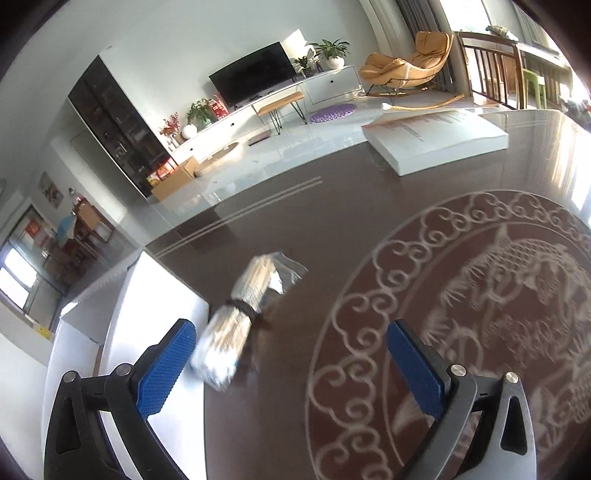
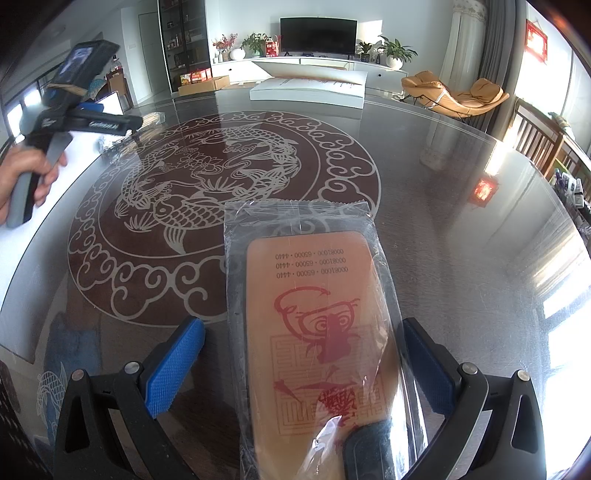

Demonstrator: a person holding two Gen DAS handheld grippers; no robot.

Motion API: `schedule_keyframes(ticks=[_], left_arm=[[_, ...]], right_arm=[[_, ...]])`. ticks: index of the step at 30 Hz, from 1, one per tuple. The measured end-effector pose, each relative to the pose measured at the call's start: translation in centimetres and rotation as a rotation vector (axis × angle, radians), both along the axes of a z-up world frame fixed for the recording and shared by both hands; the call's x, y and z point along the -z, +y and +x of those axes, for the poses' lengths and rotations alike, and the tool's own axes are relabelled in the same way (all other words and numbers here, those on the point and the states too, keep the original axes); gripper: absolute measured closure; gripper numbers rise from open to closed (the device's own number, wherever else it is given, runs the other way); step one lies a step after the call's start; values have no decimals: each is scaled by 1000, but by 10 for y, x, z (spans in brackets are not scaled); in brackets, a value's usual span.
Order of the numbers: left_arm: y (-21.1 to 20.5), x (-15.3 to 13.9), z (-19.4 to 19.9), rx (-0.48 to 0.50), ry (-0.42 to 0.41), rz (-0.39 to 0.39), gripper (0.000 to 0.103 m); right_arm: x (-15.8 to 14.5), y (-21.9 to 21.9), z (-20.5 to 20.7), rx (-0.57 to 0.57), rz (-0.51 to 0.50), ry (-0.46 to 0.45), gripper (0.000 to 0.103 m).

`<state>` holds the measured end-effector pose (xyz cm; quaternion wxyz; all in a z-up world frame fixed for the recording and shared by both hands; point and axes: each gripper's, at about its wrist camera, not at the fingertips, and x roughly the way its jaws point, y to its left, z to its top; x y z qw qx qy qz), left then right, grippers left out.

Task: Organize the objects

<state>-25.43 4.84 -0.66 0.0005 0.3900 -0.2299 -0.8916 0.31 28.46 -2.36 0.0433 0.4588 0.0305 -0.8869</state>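
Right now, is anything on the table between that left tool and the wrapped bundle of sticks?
Nothing. In the left wrist view, only bare dark table lies between the open left tool and the bundle of sticks, beside a white box.

White walls all round, and a pale glossy floor catching the daylight. Along the far wall runs a low white cabinet with a dark television on top, potted plants either side. To its left stands a tall dark glass-fronted cabinet. An orange lounge chair sits by grey curtains, and strong sun pours in from the right-hand windows. Wooden chairs wait nearby.
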Motion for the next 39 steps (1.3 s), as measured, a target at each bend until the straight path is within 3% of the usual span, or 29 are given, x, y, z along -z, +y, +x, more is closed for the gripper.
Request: schedule_keyframes(ticks=[3, 6, 10, 11, 12, 13, 14, 15, 19, 27, 29, 30, 31, 32, 39], left_arm=[[-13, 12, -41, -45, -29, 12, 0], [-27, 27, -70, -87, -100, 75, 0], [-57, 38, -86, -148, -189, 297, 0], [-57, 38, -83, -131, -181, 290, 1], [-59, 36, -76, -122, -151, 289, 17], [-60, 34, -66, -121, -111, 273, 55], [-61, 34, -58, -121, -90, 252, 66], [-63, 34, -48, -111, -90, 258, 74], [-66, 33, 18, -115, -101, 322, 75], [-45, 30, 196, -184, -179, 522, 71], [-35, 32, 212, -188, -159, 516, 45], [-31, 36, 214, -186, -169, 489, 7], [-25, 43, 215, -187, -187, 443, 0], [-15, 45, 217, -152, -171, 382, 0], [-15, 48, 222, -127, -159, 405, 0]], right_arm=[[0, 0, 0, 0, 0, 0, 0], [0, 0, 0, 0, 0, 0, 0], [0, 0, 0, 0, 0, 1, 0], [0, 0, 0, 0, 0, 1, 0], [0, 0, 0, 0, 0, 0, 0], [0, 0, 0, 0, 0, 1, 0], [0, 0, 0, 0, 0, 1, 0], [-1, 1, 0, 0, 0, 1, 0], [-1, 1, 0, 0, 0, 1, 0], [-1, 1, 0, 1, 0, 1, 0], [-1, 1, 0, 0, 0, 1, 0], [-1, 1, 0, 0, 0, 1, 0], [-1, 1, 0, 0, 0, 1, 0], [-1, 1, 0, 0, 0, 1, 0], [-1, 1, 0, 0, 0, 1, 0]])
